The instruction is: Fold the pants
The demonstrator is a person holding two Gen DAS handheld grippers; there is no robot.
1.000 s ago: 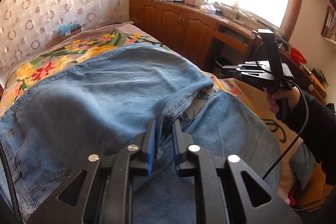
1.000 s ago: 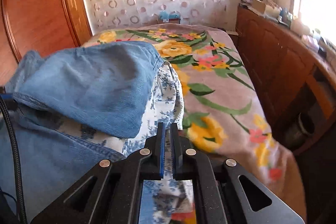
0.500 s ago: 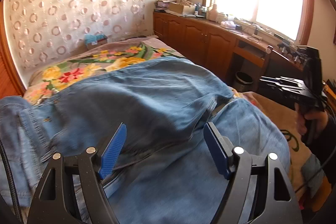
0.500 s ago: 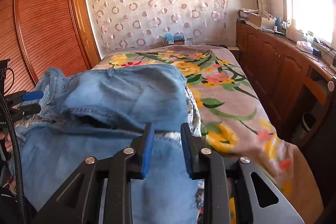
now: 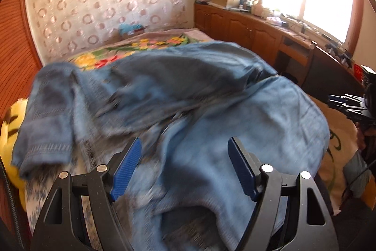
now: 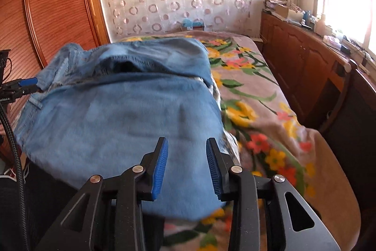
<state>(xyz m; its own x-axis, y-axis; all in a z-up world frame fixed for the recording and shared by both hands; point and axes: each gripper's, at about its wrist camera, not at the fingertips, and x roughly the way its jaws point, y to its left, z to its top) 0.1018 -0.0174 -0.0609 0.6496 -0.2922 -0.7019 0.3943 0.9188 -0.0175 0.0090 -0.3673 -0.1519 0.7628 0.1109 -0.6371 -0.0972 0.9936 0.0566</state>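
Blue denim pants [image 5: 192,114] lie folded over themselves on the flowered bedspread [image 6: 258,109]. In the right wrist view the pants [image 6: 122,114] form a thick layered stack. My left gripper [image 5: 184,162] hovers wide open above the near part of the denim, with nothing between its blue pads. My right gripper [image 6: 186,164] stands over the near right corner of the stack; its jaws are opening and grip nothing. Each gripper also shows in the other's view: the right gripper [image 5: 347,105] at the far right, the left gripper [image 6: 21,84] at the far left.
A yellow cushion [image 5: 11,119] lies at the bed's left edge. Wooden cabinets [image 6: 305,58] with clutter on top run along the right under the window. A wooden wardrobe [image 6: 51,6] stands on the left. A patterned curtain [image 5: 105,6] hangs behind the bed.
Both grippers were shut on the denim and have let it go, then drawn back toward the near edge of the bed. The left jaws opened wide; the right jaws are spreading.
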